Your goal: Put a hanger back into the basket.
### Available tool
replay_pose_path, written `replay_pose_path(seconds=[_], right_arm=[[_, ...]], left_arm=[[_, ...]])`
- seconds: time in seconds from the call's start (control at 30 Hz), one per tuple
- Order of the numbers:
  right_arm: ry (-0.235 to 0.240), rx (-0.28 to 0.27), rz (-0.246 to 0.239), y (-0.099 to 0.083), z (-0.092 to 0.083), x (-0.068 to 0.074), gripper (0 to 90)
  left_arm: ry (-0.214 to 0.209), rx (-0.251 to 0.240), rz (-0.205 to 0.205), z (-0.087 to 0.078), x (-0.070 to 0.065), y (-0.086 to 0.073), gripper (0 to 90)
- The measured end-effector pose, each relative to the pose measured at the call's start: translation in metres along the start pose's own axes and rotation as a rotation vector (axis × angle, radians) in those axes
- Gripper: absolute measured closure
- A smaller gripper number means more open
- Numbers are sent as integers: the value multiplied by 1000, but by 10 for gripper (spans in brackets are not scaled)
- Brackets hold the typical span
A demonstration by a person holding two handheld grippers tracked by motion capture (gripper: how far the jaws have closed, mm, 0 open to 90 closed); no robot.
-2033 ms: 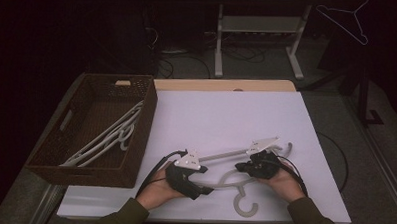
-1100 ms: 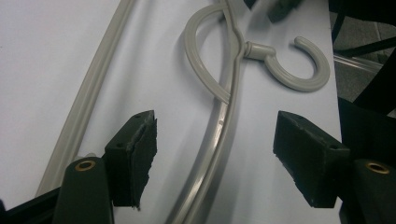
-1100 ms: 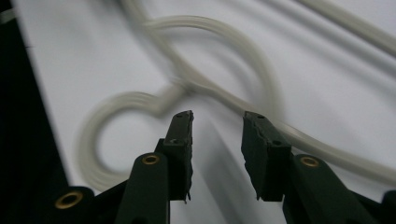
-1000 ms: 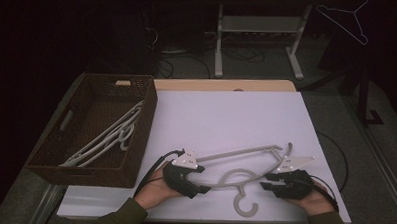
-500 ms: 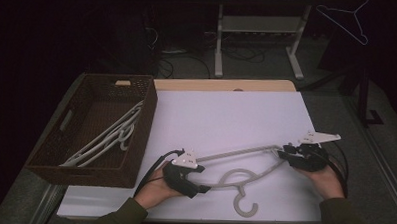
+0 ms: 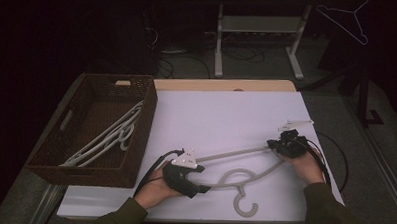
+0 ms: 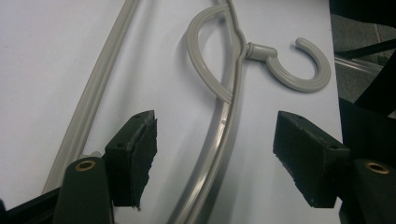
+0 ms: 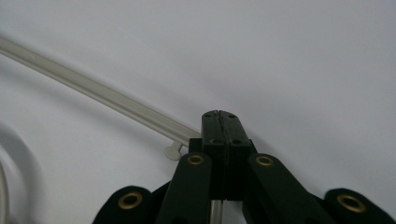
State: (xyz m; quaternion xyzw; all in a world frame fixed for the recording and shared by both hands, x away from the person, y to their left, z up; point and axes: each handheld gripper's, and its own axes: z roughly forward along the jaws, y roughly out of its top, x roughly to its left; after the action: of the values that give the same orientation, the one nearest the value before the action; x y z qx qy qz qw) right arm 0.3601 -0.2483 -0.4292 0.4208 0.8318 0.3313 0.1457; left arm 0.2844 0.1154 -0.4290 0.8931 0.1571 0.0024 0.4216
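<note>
Nearest you, the grey hanger (image 6: 244,176) lies flat on the white surface (image 6: 221,118), hook toward the near edge. Your left gripper (image 6: 184,174) straddles its left arm with jaws standing wide, the pads clear of the plastic, so that end is loose. Farther right, your right gripper (image 6: 287,144) has just been closing and its jaws now pinch the hanger's right tip. Lift from here and the hanger will likely pivot on that one thin grip, twist or slip out. Far left, the wicker basket (image 6: 146,120) already holds other hangers (image 6: 108,136); the hook could snag its rim.
</note>
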Motion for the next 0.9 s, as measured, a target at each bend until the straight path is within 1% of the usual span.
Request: replay_pose_path(seconds=[0.07, 0.1, 0.2, 0.23, 0.27, 0.37, 0.4, 0.43, 0.47, 0.57, 0.63, 0.67, 0.73, 0.83, 0.9], right_arm=[[-2, 7, -14, 2, 2, -1, 899], [-1, 15, -8, 2, 3, -1, 899], [-5, 25, -12, 4, 6, -1, 900], [-4, 34, -7, 4, 7, -1, 900], [-4, 31, -20, 5, 7, -1, 900], [5, 37, -3, 5, 7, -1, 900], [3, 32, -13, 5, 7, -2, 900], [4, 39, -4, 4, 7, -1, 900], [4, 39, -6, 5, 7, -1, 900], [5, 43, 1, 4, 8, -1, 900], [7, 42, 2, 4, 8, -1, 900], [7, 41, 2, 4, 8, -1, 900], [8, 41, 2, 4, 8, -1, 900], [8, 41, 2, 4, 8, -1, 900], [9, 39, 1, 4, 8, -2, 900]], left_arm=[[-1, 1, 1, 0, 0, 0, 300], [0, -6, -5, 1, -1, 1, 300], [-3, -2, 5, 2, -2, 2, 300], [-4, -5, 4, 3, -3, 3, 300], [-4, -2, 12, 3, -2, 4, 303], [-5, 7, 34, 6, -2, 9, 315], [-5, 11, 43, 8, -2, 11, 325], [-5, 21, 52, 9, -2, 13, 334], [-11, 31, 62, 11, -2, 14, 343], [-26, 59, 68, 18, -2, 17, 369], [-36, 84, 81, 22, -1, 19, 399], [-38, 100, 90, 25, -2, 20, 413], [-44, 128, 122, 30, -2, 22, 456], [-48, 165, 151, 37, -4, 24, 516], [-50, 182, 162, 41, -4, 25, 559]])
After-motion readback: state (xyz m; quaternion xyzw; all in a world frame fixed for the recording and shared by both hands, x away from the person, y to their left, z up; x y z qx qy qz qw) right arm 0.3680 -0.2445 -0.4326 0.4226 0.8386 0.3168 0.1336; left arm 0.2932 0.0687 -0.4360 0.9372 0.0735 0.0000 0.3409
